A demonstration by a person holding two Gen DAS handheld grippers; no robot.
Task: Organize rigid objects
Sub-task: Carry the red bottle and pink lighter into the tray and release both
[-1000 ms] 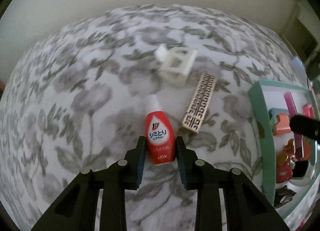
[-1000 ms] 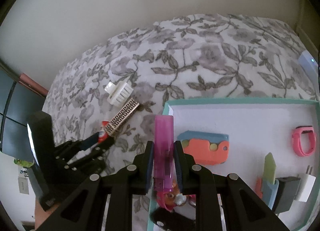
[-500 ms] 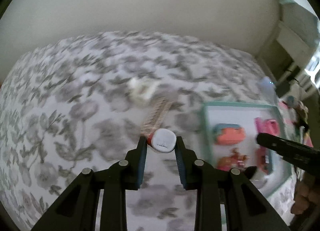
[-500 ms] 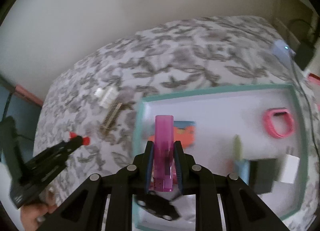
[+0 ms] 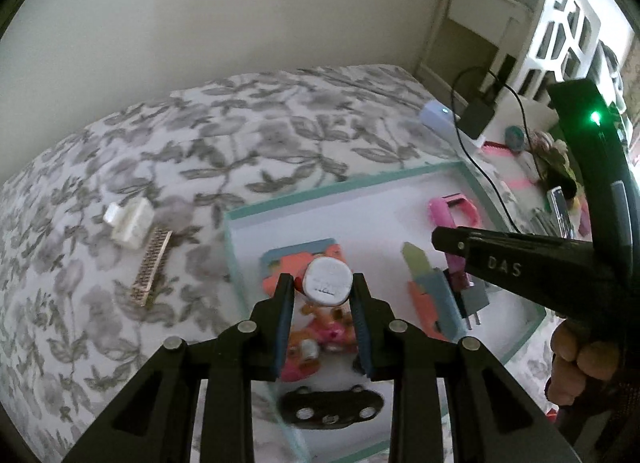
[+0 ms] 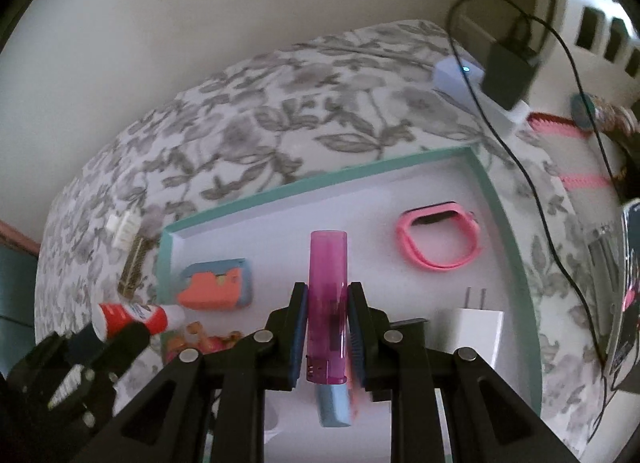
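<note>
My left gripper is shut on a red stain-remover bottle, seen bottom-on, held above the left part of the teal-rimmed tray. From the right wrist view the bottle lies level at the tray's left edge. My right gripper is shut on a translucent pink lighter, held above the tray's middle. On the floral cloth, left of the tray, lie a white plastic block and a gold patterned bar.
In the tray lie an orange and blue box, a pink wristband, a white plug adapter, a blue and orange cutter, pink toys and a black piece. A black cable and charger lie at the right.
My left gripper lifted the red bottle off the cloth and carried it right, over the tray. My right gripper kept hold of the pink lighter and moved farther over the tray.
</note>
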